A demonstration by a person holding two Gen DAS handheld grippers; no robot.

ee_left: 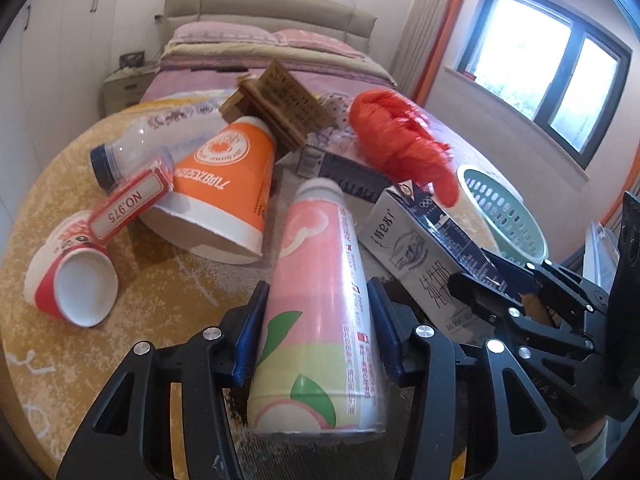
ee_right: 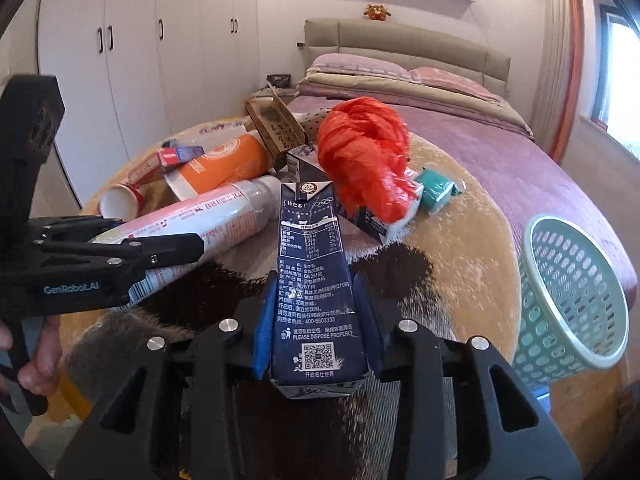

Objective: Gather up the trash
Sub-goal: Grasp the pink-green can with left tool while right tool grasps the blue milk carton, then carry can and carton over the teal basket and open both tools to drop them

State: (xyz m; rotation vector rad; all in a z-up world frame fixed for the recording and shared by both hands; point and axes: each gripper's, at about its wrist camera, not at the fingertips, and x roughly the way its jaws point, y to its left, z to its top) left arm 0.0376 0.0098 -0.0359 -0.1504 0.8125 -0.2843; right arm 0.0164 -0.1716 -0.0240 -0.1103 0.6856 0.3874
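Pink bottle (ee_left: 320,312) and navy milk carton (ee_right: 316,288) lie clamped among scattered trash.

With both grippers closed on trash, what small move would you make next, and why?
Probably lift the right gripper with its milk carton and swing it toward the green basket on its right: the pads already press the carton, and the left gripper similarly clamps the pink bottle.
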